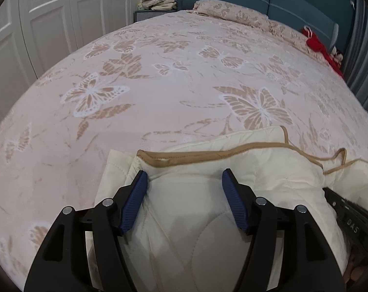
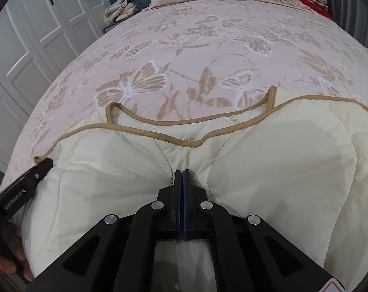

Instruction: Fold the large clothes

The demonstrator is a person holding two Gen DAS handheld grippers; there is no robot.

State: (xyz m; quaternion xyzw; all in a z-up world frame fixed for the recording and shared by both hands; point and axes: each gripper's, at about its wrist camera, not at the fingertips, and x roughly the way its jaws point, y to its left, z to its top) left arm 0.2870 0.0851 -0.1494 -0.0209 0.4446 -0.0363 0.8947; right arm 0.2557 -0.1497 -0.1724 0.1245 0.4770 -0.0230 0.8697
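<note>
A cream quilted blanket with tan piping lies folded at the near edge of the bed. My left gripper is open, its blue pads on either side of a bulge of the blanket near its left corner. My right gripper is shut on a pinched fold of the blanket, a little behind the tan edge. The left gripper's body shows at the left of the right wrist view, and the right gripper's body at the right of the left wrist view.
The bed has a pink butterfly-pattern cover and pillows at the headboard. A red garment lies at the far right. A pile of folded beige cloth sits on a nightstand. White wardrobe doors stand left.
</note>
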